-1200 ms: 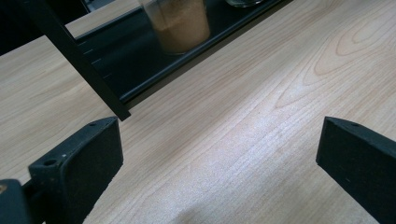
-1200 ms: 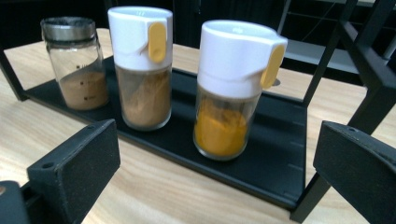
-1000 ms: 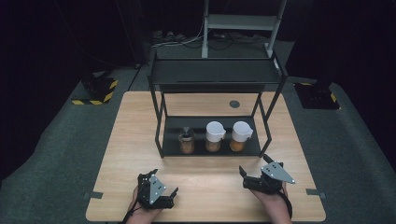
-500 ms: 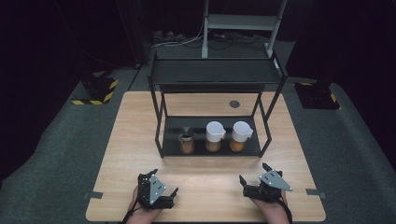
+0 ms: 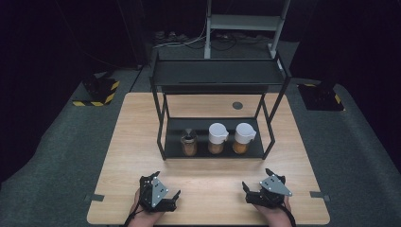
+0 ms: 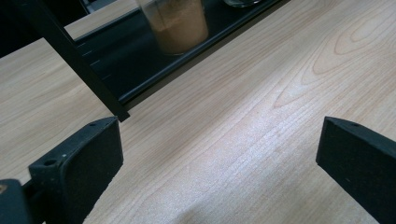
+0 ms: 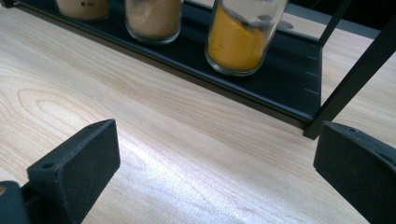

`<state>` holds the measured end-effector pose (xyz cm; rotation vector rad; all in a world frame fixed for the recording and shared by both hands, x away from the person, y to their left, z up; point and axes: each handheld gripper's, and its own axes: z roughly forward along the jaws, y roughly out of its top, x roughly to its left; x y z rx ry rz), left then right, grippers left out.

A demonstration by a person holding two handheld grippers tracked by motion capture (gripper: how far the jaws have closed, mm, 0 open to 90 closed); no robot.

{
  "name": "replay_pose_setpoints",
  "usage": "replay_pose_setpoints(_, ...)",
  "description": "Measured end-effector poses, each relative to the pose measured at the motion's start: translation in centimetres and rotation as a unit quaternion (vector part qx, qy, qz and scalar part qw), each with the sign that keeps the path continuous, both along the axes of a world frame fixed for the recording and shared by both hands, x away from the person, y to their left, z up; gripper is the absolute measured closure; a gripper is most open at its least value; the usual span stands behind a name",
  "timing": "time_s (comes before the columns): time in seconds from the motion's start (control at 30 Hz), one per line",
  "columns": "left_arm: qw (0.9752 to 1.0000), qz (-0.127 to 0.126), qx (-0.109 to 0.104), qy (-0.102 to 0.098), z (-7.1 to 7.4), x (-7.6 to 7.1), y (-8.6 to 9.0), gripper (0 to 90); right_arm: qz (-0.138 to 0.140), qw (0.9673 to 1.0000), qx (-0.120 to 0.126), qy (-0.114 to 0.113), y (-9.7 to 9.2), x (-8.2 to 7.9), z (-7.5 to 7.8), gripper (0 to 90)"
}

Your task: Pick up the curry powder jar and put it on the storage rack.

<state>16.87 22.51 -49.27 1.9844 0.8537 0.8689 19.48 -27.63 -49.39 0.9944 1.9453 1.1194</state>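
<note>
Right now both my left gripper (image 5: 176,195) and right gripper (image 5: 245,188) sit spread wide, empty. Those glass spice jars (image 7: 243,35) look slick, breakable; I'd pinch mid-body.

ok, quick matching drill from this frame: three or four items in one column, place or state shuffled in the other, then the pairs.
Items:
1. left jar
2. middle jar
3. right jar
4. left gripper

Descriptions:
A. white lid, centre of the rack's lower shelf
B. jaws open, above bare table
C. no white lid, brown powder
D. white lid, orange-yellow powder

Pairs: 1-C, 2-A, 3-D, 4-B
</note>
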Motion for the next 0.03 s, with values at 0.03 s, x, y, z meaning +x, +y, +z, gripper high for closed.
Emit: replay_pose_setpoints(0.03, 1.0000, 0.000, 0.001, 0.000, 0.00, -0.01, -0.03, 0.7, -0.002, 1.0000, -0.004, 0.002, 0.15, 0.02, 0.09, 0.0)
